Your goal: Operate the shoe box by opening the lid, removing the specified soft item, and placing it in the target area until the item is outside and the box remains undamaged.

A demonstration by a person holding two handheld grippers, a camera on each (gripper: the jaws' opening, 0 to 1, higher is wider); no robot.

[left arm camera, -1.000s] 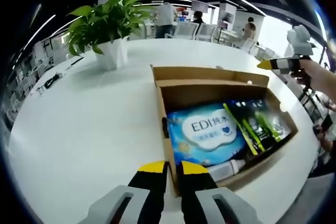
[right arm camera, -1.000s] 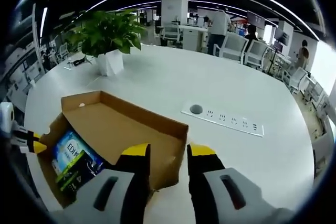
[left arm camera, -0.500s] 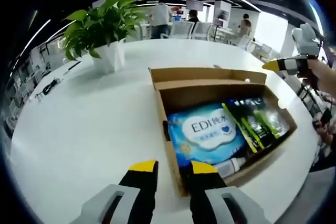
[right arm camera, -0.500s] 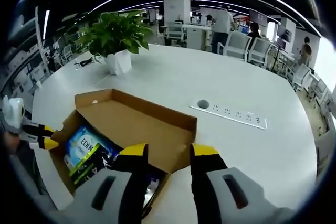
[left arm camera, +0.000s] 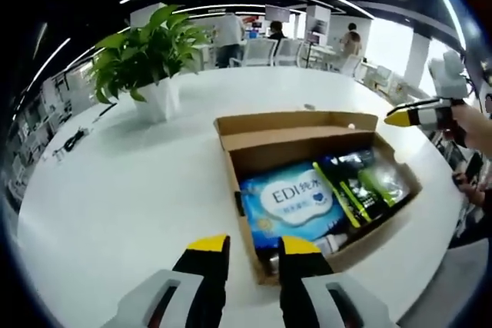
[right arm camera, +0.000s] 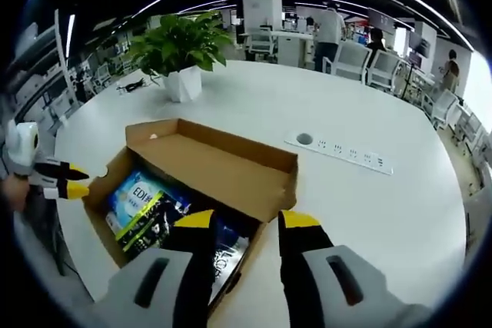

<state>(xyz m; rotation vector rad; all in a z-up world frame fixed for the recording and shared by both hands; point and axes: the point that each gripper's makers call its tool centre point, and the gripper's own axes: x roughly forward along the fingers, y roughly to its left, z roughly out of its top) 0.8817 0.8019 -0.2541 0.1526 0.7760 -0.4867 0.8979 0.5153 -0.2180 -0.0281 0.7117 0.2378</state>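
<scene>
White and bare, the bench (left arm camera: 115, 190) carries an open shoe box (left arm camera: 315, 182) amid an open-plan office. Low in the left gripper view, the left hand-held gripper (left arm camera: 250, 245) hovers at the box's near wall, jaws parted and holding nothing. The right hand-held gripper (right arm camera: 244, 220) hangs over the opposite wall, likewise released. Inside lie a blue soft pack (left arm camera: 296, 201) marked EDI and a dark green-striped pouch (left arm camera: 357, 182), touching side by side. Likely risks: a jaw catching the cardboard rim and creasing it, or a pinch on the slick pack slipping or dragging the pouch along. Beyond the box, a potted plant (left arm camera: 150, 55) stands upper left; a socket strip (right arm camera: 338, 151) sits right in the right gripper view. Chairs and people fill the far background.
</scene>
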